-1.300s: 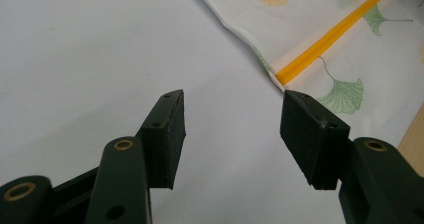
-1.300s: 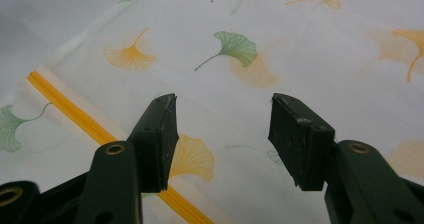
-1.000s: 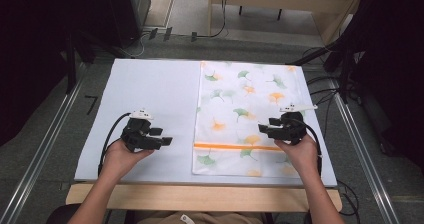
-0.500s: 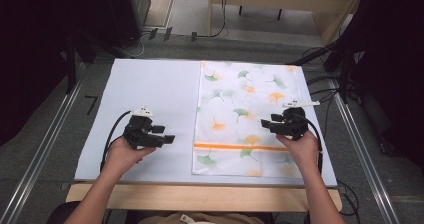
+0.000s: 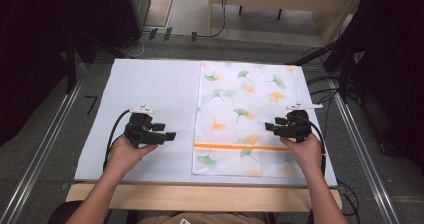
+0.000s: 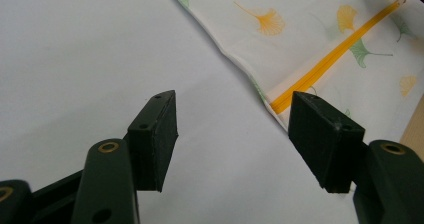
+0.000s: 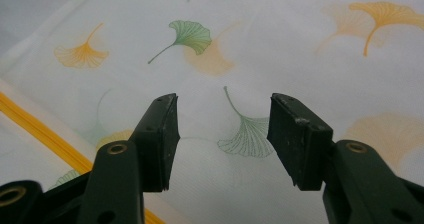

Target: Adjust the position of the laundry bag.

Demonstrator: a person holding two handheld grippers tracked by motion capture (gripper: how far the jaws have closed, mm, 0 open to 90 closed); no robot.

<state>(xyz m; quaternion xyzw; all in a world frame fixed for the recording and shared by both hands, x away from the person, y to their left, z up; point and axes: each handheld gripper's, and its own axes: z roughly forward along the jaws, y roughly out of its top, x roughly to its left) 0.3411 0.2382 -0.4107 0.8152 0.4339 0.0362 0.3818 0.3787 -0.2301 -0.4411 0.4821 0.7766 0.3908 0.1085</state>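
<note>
A ginkgo-leaf printed cloth [image 5: 248,116] is spread flat on the right half of the worktop [image 5: 150,94]; the left gripper [image 5: 169,135], its fingers just widened and empty, is best brought to the cloth's near left edge while the right gripper [image 5: 270,127], open and empty, is lowered onto the fabric.
</note>
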